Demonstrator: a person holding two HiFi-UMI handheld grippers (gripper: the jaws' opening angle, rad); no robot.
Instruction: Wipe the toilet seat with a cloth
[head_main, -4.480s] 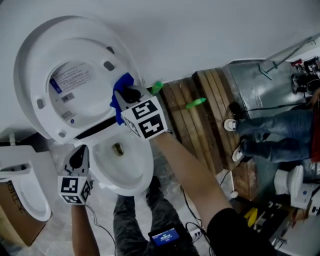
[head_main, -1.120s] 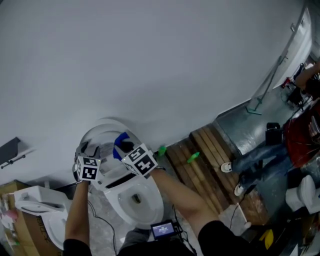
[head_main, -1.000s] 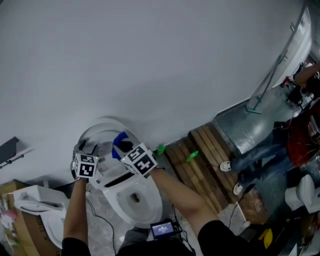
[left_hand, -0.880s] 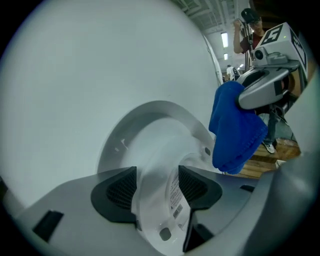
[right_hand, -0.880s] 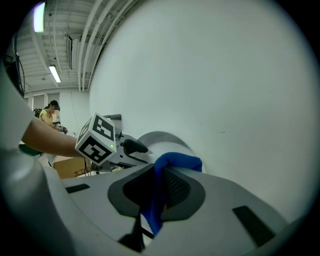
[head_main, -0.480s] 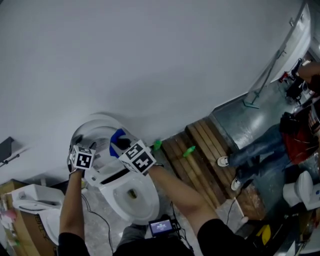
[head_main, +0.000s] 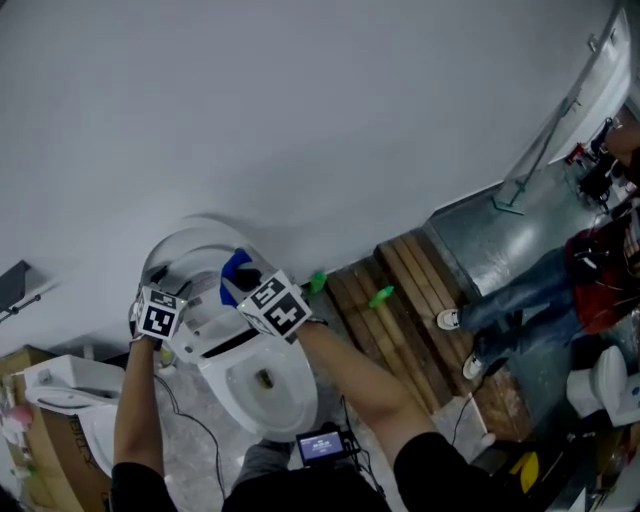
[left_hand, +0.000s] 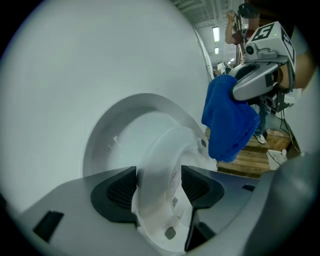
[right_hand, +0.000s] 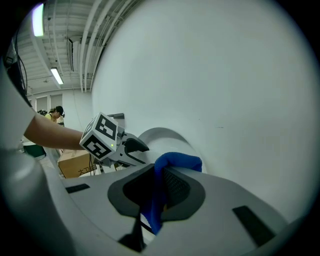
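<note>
My left gripper (left_hand: 159, 187) just opened, jaws straddling raised white plastic toilet seat (left_hand: 170, 142); right gripper (right_hand: 155, 187) pinches blue fuzzy cloth (right_hand: 177, 162); next: wipe seat.

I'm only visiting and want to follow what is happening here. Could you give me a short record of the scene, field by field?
Setting: white toilet bowl against a white wall
Left gripper: jaws have just been opening; open now, with the edge of the raised toilet seat between them
Right gripper: shut on a blue cloth, held up beside the seat
Cloth touching seat: cannot tell
Nearby: wooden pallet to the right of the toilet
</note>
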